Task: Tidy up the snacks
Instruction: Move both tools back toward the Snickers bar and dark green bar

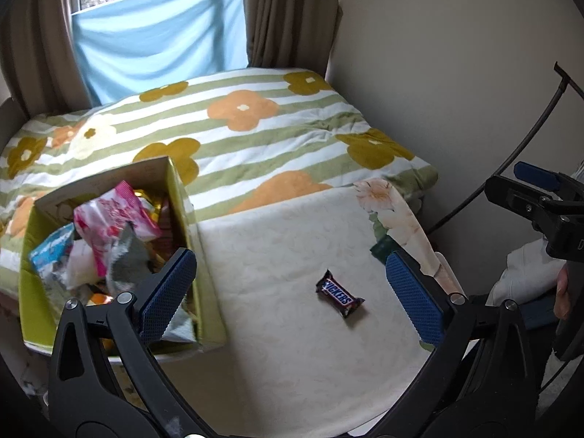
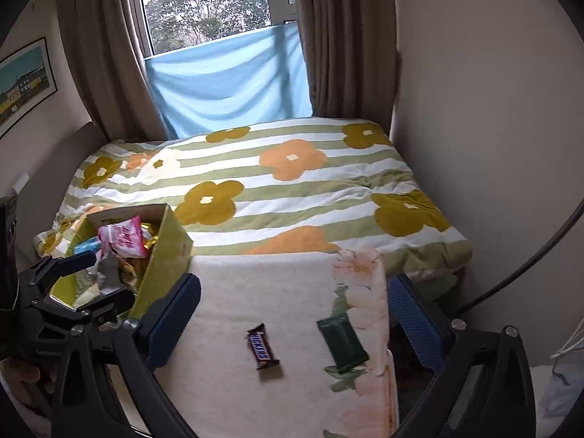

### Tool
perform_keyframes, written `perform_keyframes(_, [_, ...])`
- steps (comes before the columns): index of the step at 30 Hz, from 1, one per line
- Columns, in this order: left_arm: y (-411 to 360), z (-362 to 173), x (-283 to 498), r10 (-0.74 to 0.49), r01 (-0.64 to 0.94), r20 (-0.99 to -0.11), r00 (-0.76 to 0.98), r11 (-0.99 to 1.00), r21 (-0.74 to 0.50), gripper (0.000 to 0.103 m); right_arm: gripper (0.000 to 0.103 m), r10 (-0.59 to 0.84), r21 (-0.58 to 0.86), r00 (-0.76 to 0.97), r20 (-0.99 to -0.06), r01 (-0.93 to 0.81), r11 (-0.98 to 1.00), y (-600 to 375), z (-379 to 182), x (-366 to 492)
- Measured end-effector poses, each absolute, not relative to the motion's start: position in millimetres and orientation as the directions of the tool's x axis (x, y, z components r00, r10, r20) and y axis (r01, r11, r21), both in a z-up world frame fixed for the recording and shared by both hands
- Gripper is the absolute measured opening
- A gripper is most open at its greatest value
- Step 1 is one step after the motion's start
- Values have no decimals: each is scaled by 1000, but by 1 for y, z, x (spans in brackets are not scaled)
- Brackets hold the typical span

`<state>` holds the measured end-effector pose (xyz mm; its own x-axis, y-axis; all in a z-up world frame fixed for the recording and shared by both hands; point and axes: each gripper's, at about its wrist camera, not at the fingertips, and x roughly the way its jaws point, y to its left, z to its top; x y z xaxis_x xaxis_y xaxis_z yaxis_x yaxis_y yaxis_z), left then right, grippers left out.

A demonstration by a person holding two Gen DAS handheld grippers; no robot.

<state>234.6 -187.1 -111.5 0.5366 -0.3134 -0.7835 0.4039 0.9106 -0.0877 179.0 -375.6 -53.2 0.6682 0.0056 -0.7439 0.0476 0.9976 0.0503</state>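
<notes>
A small Snickers bar lies on the cream tablecloth; it also shows in the right wrist view. A dark green wrapped bar lies to its right on the cloth's flower border; only its corner shows in the left wrist view. A yellow-green box full of snack packets stands at the table's left; it also shows in the right wrist view. My left gripper is open and empty above the Snickers. My right gripper is open and empty above both bars.
A bed with a striped flower blanket lies behind the table. A wall stands at the right, with a black cable along it. Curtains and a window are at the back. The table's right edge drops to the floor.
</notes>
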Motion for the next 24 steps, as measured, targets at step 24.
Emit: perform_keyframes(24, [-279, -299, 242, -119, 81, -912, 392, 992, -95, 64, 89, 74, -40, 496, -865, -214, 976, -425, -242, 194])
